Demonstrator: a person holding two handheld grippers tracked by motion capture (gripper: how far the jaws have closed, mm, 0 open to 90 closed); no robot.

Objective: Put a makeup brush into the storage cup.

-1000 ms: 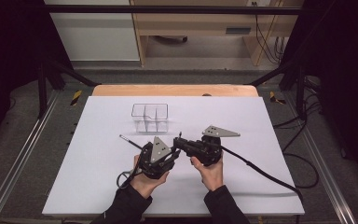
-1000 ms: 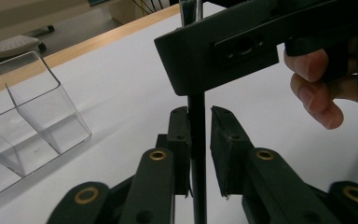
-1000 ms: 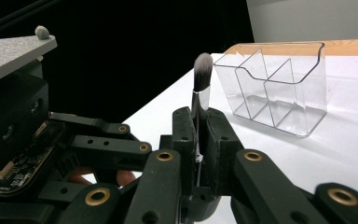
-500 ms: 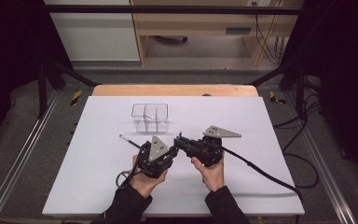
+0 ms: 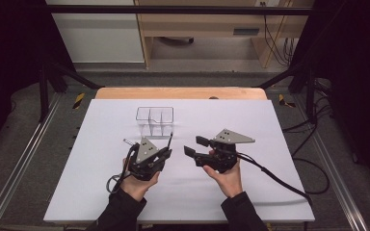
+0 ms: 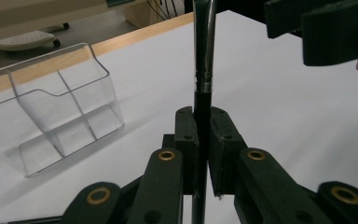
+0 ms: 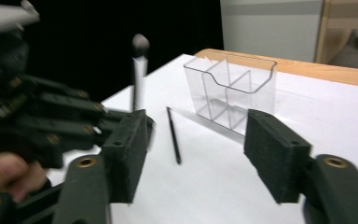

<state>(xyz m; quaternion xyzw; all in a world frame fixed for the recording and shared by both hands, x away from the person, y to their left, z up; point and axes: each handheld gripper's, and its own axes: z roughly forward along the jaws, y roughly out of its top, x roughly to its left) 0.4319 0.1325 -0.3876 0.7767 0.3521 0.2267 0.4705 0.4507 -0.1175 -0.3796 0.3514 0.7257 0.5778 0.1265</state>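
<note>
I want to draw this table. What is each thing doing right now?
Left tongs: shut on the brush.
Right tongs: open, holding nothing; they have just been opening.
Brush: gripped by its handle.
Clear box: upright, looks empty.
Thin black stick: lying flat on the table.

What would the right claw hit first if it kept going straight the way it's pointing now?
Probably the left claw and the makeup brush it grips; the right claw points left at them, open. Depth is hard to judge.

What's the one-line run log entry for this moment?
left gripper: shut on brush | right gripper: fingers just opening, nothing between | clear organizer: empty | pen: on table
</note>
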